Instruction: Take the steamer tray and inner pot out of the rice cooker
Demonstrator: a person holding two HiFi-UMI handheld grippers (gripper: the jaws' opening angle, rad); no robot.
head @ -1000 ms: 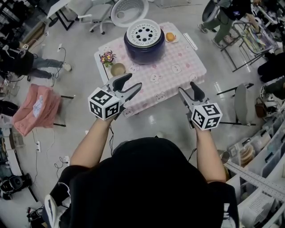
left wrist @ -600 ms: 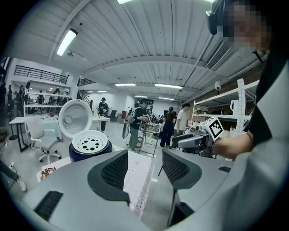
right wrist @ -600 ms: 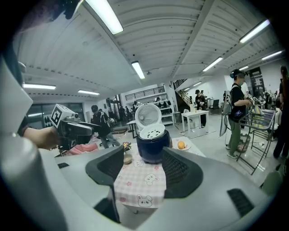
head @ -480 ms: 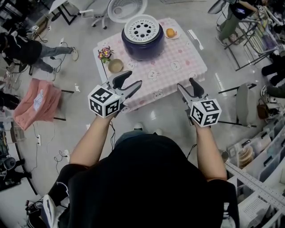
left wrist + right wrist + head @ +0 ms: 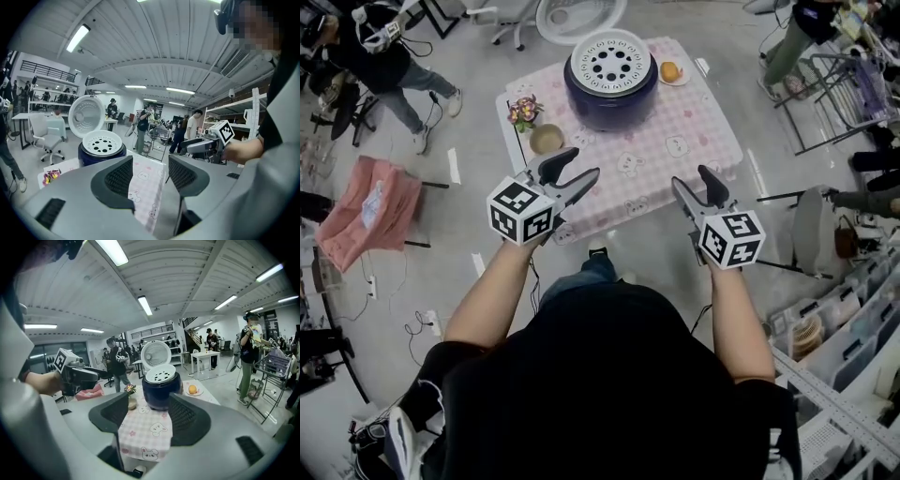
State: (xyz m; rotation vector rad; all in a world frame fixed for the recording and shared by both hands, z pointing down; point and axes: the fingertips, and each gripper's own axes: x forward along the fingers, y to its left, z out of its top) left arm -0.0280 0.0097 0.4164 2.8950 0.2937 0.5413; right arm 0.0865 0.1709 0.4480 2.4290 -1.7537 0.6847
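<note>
Leftmost, at 9 o'clock in the head view: pink cloth [image 5: 373,208] draped over a support too covered to identify. Nearer centre, at 10 o'clock from the person's head: left tool [image 5: 581,167], jaws spread wide, gripping nothing, only a corner of the surface [image 5: 675,141] seen between them in its own view. Marker cube in front, hiding the hand behind it.

Further up, at 11 o'clock on the surface: small bunch of flowers [image 5: 523,112] with a bowl [image 5: 547,140] just beside it, contents too small to tell.

At 12 o'clock, well apart from both tools: dark blue rice cooker [image 5: 611,94], lid [image 5: 577,11] swung open and cut off by the top edge. Seated in its mouth: white perforated steamer tray [image 5: 609,62], covering the opening completely. Inner pot not visible beneath it.

Just right of the cooker, at 1 o'clock: plate [image 5: 673,73] bearing something round and orange.

At 2 o'clock from the head: right tool [image 5: 692,178], jaws likewise wide apart and empty, cooker framed between them in its own view, touching nothing.

At 3 o'clock: grey chair [image 5: 811,225], partly hidden by its own back.
</note>
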